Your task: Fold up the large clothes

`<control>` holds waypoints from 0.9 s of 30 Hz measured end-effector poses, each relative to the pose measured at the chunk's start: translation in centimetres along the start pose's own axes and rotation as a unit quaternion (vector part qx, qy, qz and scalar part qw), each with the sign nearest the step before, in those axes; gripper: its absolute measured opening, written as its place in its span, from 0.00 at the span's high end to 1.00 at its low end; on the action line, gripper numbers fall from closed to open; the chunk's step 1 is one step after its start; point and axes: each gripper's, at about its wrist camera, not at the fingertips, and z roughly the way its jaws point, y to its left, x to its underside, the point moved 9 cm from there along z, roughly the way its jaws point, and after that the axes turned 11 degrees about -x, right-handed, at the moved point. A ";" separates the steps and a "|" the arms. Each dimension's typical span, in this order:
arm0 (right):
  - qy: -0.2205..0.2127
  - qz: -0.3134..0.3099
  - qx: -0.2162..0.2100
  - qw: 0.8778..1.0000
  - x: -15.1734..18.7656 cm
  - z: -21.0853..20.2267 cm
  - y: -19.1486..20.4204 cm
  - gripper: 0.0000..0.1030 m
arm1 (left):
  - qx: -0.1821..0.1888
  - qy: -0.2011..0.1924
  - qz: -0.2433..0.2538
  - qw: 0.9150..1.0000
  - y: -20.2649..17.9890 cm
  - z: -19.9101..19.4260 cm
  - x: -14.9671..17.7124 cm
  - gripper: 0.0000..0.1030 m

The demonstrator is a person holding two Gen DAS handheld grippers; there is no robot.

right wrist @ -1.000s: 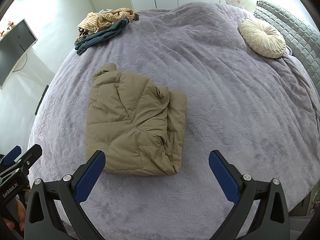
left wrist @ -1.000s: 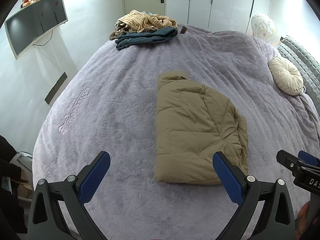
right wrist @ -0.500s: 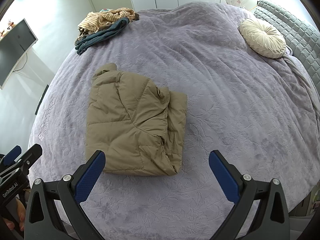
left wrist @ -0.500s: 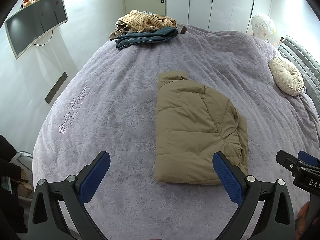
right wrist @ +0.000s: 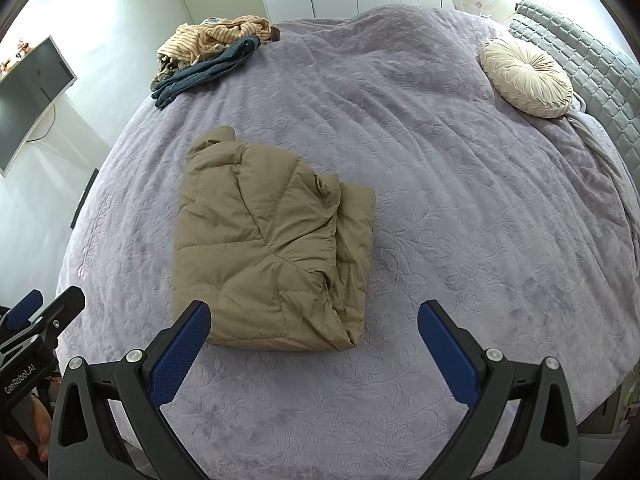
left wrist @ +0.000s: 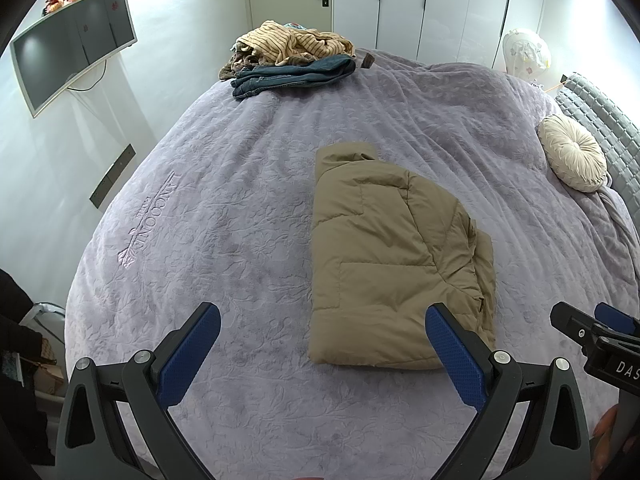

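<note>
Lavender embossed bedspread (left wrist: 240, 208) under my rig; puffy quilted tan jacket (right wrist: 272, 256) sits folded at 12 o'clock. Left gripper (left wrist: 320, 340) and right gripper (right wrist: 314, 332) both spread wide, empty. Nothing's moved since a second ago.

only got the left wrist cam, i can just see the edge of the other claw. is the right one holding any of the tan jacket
Observer: No. The right claw is wide open with nothing between its fingers, and it hovers just short of the tan jacket.
Operator: ok, is the jacket's right edge tidy
Observer: Not quite. The right wrist view shows a crumpled bump at the far end of that edge, and the layers gape a little at the near corner.
</note>
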 end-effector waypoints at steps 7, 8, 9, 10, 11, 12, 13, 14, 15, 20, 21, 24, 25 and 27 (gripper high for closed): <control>0.000 0.000 0.000 1.000 0.0 0.0 0.0 0.00 | -0.001 -0.001 0.000 1.000 0.0 0.0 0.1 0.01; 0.000 0.000 -0.001 1.000 0.0 0.0 0.0 0.00 | -0.001 0.000 0.000 1.000 0.0 0.0 0.1 0.01; 0.000 0.000 0.000 1.000 0.0 0.0 0.0 0.00 | -0.001 0.000 0.000 1.000 0.0 0.0 0.1 0.01; 0.000 0.000 0.000 1.000 0.0 0.0 0.0 0.00 | -0.001 0.000 0.000 1.000 0.1 0.0 0.1 0.01; 0.000 0.000 -0.001 1.000 0.0 0.0 0.0 0.00 | -0.001 0.000 0.000 1.000 0.1 0.0 0.1 0.01; 0.001 0.000 -0.001 1.000 0.0 0.0 0.0 0.00 | -0.001 0.000 0.000 1.000 0.1 0.0 0.1 0.01; 0.002 0.000 -0.002 1.000 0.1 0.0 0.0 0.00 | -0.001 0.000 0.000 1.000 0.0 0.0 0.1 0.01; 0.002 0.001 -0.003 1.000 0.2 0.0 0.1 0.00 | -0.001 0.000 0.000 1.000 0.0 0.0 0.1 0.01; 0.002 0.001 -0.003 1.000 0.2 0.0 0.1 0.00 | -0.001 0.000 0.000 1.000 0.1 -0.1 0.1 0.01; 0.002 0.000 -0.003 1.000 0.2 0.0 0.0 0.00 | -0.003 -0.001 0.000 1.000 0.1 0.0 0.1 0.01; 0.001 0.000 -0.003 1.000 0.2 0.0 0.2 0.00 | -0.005 -0.002 -0.001 1.000 0.1 -0.1 0.1 0.01; 0.001 0.001 -0.003 1.000 0.3 0.0 0.3 0.00 | -0.010 -0.007 -0.003 1.000 0.2 -0.3 0.2 0.01; 0.001 0.000 -0.003 1.000 0.3 0.0 0.2 0.00 | -0.012 -0.010 -0.004 1.000 0.3 -0.4 0.2 0.01; 0.001 0.000 -0.003 1.000 0.3 0.0 0.2 0.00 | -0.013 -0.013 -0.007 1.000 0.5 -0.6 0.1 0.01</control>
